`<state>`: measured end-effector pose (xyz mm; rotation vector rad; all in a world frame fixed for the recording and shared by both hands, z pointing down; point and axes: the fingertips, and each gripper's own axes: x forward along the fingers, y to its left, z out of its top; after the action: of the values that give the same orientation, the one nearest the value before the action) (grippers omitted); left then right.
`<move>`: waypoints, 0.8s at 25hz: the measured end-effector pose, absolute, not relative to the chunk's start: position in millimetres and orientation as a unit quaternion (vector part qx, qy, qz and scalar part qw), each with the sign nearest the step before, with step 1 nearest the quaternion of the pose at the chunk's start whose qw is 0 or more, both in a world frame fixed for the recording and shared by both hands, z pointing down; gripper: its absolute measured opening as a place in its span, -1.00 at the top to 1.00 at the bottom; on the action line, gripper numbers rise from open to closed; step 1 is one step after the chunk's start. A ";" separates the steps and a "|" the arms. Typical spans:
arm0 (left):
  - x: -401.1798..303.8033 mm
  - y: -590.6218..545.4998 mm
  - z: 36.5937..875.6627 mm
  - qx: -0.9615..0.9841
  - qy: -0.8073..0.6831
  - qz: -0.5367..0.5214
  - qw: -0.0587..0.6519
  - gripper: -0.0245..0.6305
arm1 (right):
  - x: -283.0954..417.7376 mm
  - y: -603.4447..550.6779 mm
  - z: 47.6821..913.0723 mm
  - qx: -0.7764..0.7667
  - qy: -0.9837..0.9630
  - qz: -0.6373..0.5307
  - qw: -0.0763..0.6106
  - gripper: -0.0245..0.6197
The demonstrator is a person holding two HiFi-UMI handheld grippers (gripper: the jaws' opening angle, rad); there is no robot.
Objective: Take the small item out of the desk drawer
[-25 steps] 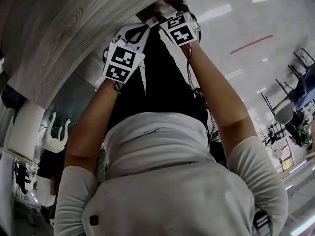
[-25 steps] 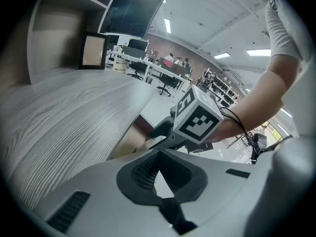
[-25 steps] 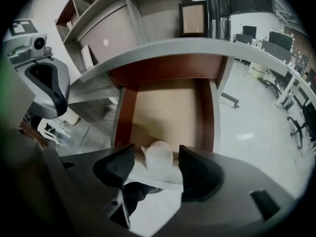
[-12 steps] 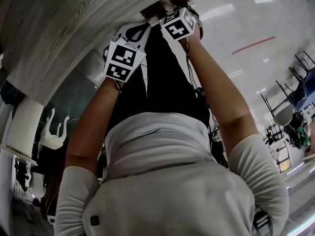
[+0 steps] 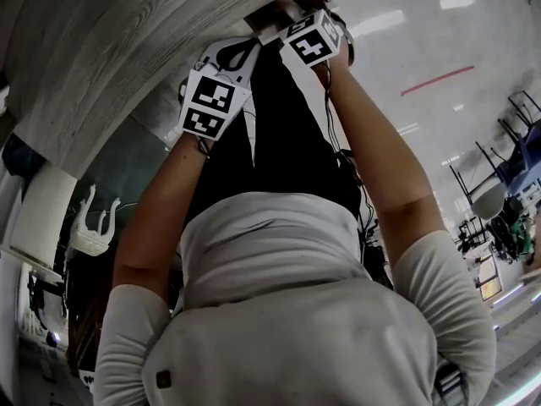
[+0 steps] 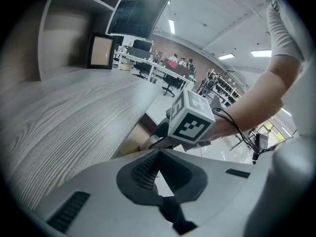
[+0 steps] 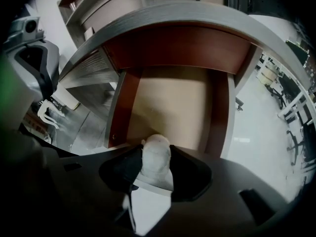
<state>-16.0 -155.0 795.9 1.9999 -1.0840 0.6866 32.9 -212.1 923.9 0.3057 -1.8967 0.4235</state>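
Note:
The desk drawer (image 7: 173,102) stands pulled out, with red-brown walls and a bare tan floor. A small white rounded item (image 7: 157,169) sits between the dark pads of my right gripper (image 7: 156,152), just over the drawer's front edge. The jaws are closing and both pads touch its sides. In the head view the right gripper (image 5: 311,41) reaches to the drawer (image 5: 283,8) under the grey wood-grain desk top (image 5: 101,49). My left gripper (image 5: 210,100) is held beside it at the desk's edge. Its jaws (image 6: 157,157) are shut with nothing in them.
A picture frame (image 6: 101,51) and a monitor (image 6: 140,9) stand at the back of the desk top (image 6: 64,117). Office tables and chairs (image 6: 163,73) fill the room behind. More chairs (image 5: 507,159) stand on the glossy white floor (image 5: 423,49) to the right.
The right gripper has pushed a little farther up toward the drawer and its marker cube has turned. The left gripper has stayed where it was.

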 end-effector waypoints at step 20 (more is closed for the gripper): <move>-36.3 -155.6 705.7 0.804 -0.438 0.255 0.311 0.89 | 26.9 -218.5 801.9 0.189 -0.828 0.201 0.488 0.38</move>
<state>-36.3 -155.6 705.7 2.1229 -1.1558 0.6742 26.9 -218.5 801.9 0.4594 -2.0129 0.4896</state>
